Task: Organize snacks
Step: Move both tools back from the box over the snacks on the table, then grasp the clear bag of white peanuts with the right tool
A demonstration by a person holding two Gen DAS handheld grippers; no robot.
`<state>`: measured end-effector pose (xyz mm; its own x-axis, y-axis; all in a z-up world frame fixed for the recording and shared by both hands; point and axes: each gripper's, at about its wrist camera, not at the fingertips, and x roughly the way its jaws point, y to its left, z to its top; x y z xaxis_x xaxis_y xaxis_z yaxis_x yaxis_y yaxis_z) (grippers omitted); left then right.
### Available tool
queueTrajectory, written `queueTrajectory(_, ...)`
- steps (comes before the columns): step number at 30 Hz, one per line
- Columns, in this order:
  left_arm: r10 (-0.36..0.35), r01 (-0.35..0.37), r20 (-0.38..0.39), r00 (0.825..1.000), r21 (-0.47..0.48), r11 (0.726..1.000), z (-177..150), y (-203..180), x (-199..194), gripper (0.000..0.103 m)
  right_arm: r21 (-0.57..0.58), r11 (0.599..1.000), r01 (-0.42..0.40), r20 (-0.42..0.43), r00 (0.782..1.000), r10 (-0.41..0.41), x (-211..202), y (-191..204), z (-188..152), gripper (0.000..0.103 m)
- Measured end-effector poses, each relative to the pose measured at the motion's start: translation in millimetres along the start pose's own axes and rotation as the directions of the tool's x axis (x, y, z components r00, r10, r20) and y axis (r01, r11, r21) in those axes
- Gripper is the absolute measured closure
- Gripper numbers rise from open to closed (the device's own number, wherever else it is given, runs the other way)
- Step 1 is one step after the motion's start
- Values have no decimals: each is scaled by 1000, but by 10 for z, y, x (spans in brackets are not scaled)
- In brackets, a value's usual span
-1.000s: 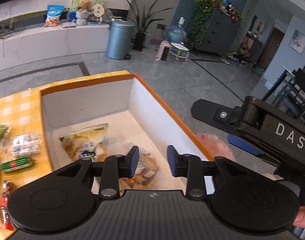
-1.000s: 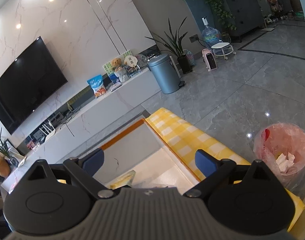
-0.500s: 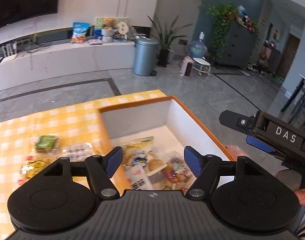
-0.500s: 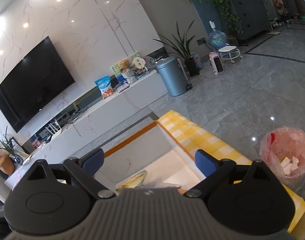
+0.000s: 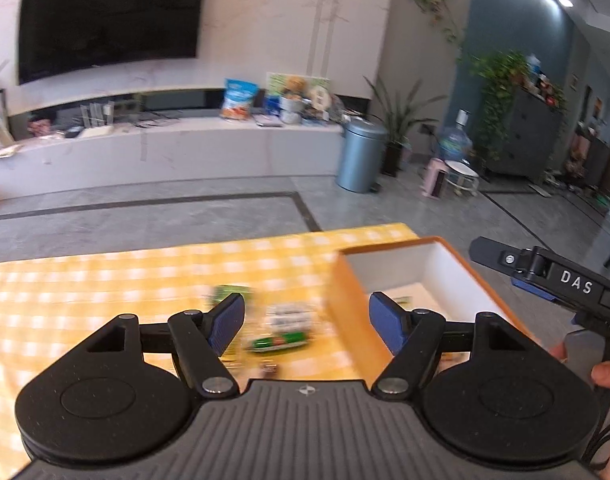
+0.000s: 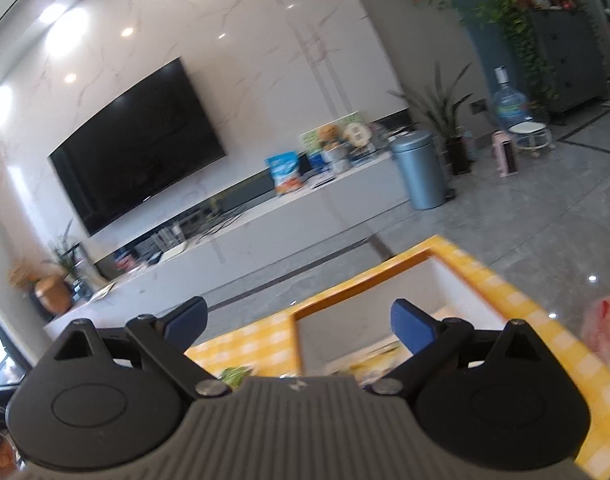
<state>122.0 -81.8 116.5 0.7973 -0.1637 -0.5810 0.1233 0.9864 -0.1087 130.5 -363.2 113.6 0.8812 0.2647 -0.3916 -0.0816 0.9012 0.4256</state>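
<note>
Box (image 5: pixel 347 312) orange wall stands right of the loose snack packets (image 5: pixel 281 328) (blurred); open cloth (image 5: pixel 85 288) to their left. Right gripper (image 5: pixel 545 276) hangs over box's far side.

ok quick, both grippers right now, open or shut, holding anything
Left gripper: open, holding nothing, above the loose snacks on the table.
Right gripper: open, holding nothing, by the orange-rimmed box.

Blurred snack packets (image 5: pixel 283 328) lie on the yellow-checked cloth just beside the orange-rimmed white box (image 5: pixel 347 300).
</note>
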Motion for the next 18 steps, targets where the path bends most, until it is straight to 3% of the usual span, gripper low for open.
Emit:
queueTrajectory(5, 60, -60, 3, 998, -65, 996, -136, 404, -86, 18, -45, 998, -50, -16, 999, 50, 91, 407, -126, 7)
queueTrajectory(10, 114, -120, -50, 992, -141, 983, -311, 787, 70, 18, -66, 985, -162, -88, 984, 156, 335, 873, -442, 7)
queueTrajectory(13, 160, -173, -77, 984, -197, 965, -428, 999, 201, 18, -117, 980, -163, -124, 981, 149, 482, 1104, -684, 7)
queueTrajectory(18, 192, -212, -111, 975, -214, 954, -694, 1301, 352, 18, -208, 961, -181, -162, 976, 148, 695, 1284, -973, 7)
